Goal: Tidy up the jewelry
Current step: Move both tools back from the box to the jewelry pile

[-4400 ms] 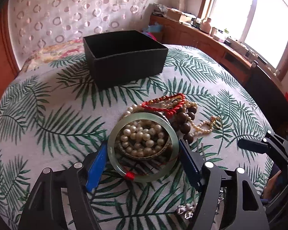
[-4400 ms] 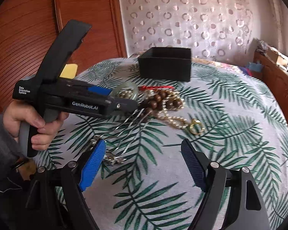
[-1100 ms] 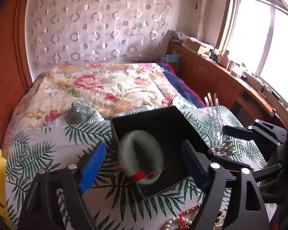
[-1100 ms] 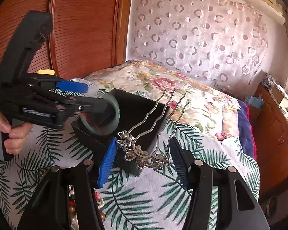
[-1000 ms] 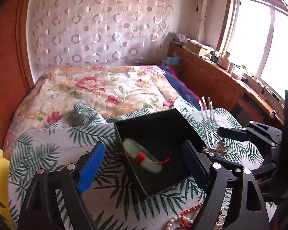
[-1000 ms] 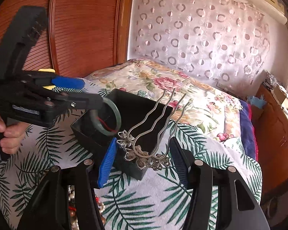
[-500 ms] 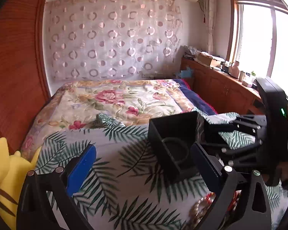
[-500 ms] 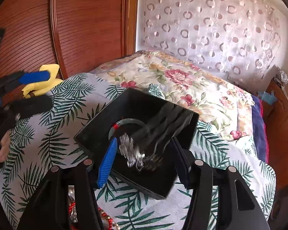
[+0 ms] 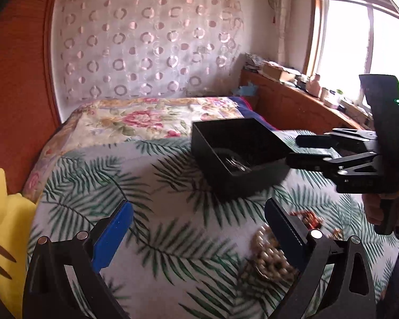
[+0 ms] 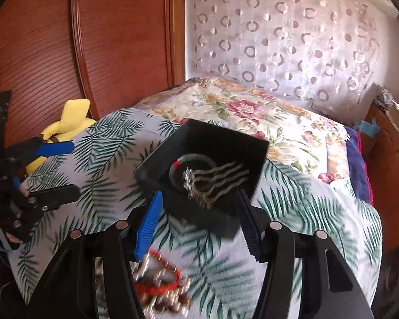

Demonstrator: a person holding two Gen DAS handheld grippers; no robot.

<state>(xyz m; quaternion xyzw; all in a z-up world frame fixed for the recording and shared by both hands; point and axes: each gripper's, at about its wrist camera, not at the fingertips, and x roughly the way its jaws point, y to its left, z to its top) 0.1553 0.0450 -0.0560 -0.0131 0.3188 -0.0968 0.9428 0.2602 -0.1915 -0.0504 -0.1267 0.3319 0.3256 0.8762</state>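
Note:
A black open box (image 10: 212,143) stands on the palm-leaf cloth. Inside it lie a green jade bangle (image 10: 196,156) with a red thread and a silver wavy hair fork (image 10: 215,179). The box also shows in the left wrist view (image 9: 239,151). My right gripper (image 10: 199,223) is open and empty just in front of the box. My left gripper (image 9: 196,228) is open and empty over the cloth, left of the box. A blurred pile of pearl, red and brown bead strands (image 10: 159,284) lies below the right gripper and shows in the left wrist view (image 9: 271,255).
A yellow plush toy (image 10: 66,122) lies at the cloth's left edge by the red wooden headboard (image 10: 93,40). A floral quilt (image 10: 239,111) lies behind the box. A wooden cabinet (image 9: 300,106) runs under the window at the right.
The right gripper has opened and let the hair fork fall into the box onto the bangle. The left gripper, empty since dropping the bangle, has drawn back to the left.

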